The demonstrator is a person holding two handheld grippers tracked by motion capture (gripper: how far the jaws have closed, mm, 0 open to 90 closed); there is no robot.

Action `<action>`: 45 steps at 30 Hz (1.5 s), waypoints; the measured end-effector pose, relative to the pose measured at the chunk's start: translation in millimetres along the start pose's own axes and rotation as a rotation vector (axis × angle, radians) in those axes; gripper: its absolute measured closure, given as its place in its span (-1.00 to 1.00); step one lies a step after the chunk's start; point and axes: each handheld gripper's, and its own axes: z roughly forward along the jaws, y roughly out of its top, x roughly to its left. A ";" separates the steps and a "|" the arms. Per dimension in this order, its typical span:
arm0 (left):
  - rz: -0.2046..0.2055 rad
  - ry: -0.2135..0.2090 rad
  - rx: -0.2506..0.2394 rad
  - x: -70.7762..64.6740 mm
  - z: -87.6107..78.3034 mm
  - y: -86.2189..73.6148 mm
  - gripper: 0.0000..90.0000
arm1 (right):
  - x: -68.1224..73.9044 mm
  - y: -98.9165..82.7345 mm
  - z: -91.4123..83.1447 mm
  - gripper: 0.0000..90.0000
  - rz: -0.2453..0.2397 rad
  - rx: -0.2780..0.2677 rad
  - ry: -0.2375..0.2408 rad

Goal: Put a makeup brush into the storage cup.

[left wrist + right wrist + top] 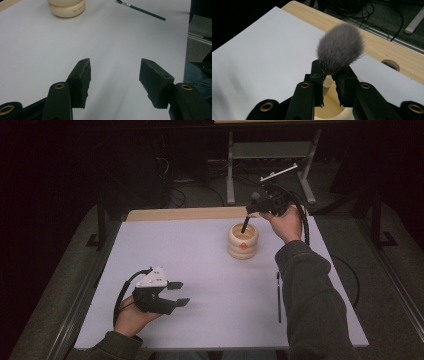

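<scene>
— What's that in the right gripper (329,82)?

— A fluffy makeup brush (340,47), grey bristles up. The fingers (318,82) are clamped on it just below the bristle head, and its dark handle (245,226) slants down into the mouth of the wooden holder (243,241).

— The ribbed, cream-coloured pot?

— That one, stacked-ring shape, with a small orange dot (243,245) on its front. It stands on the white counter (200,265) towards the far side, right of the middle, near the bare wooden strip (180,213) along the far edge.

— Is the handle's tip touching the bottom?

— Can't tell; the rim hides it.

— Anything else lying about?

— A thin dark brush (278,297) flat on the counter near its right edge, beside the person's right sleeve (310,295), well apart from the holder.

— And the left gripper (177,292)?

— Down at the near left corner, low over the counter, its fingers (81,83) spread apart with bare counter between them. It points roughly towards the holder.
</scene>
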 end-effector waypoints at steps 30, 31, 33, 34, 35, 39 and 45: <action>0.009 -0.006 0.001 0.0 1.6 0.1 -0.07 | -6.1 -17.7 14.7 0.69 0.020 0.017 0.008; 0.012 -0.006 0.003 0.2 1.6 0.1 -0.07 | -6.2 -18.1 15.1 0.69 0.021 0.023 0.009; 0.005 -0.007 0.001 -0.4 1.9 0.1 -0.07 | -6.3 -18.9 16.4 0.69 0.017 0.024 0.008; 0.006 -0.006 0.002 -0.4 1.8 0.2 -0.07 | -6.1 -19.1 17.0 0.69 0.020 0.026 0.010; 0.005 -0.007 0.001 -0.4 1.8 0.2 -0.07 | -5.8 -19.5 18.2 0.69 0.021 0.024 0.011; -0.002 -0.008 -0.005 -0.6 2.3 -0.1 -0.07 | -5.2 -21.1 21.7 0.69 0.021 0.031 0.014; -0.002 -0.010 -0.004 -0.4 2.3 0.0 -0.08 | -5.5 -23.1 25.0 0.69 0.013 0.046 0.014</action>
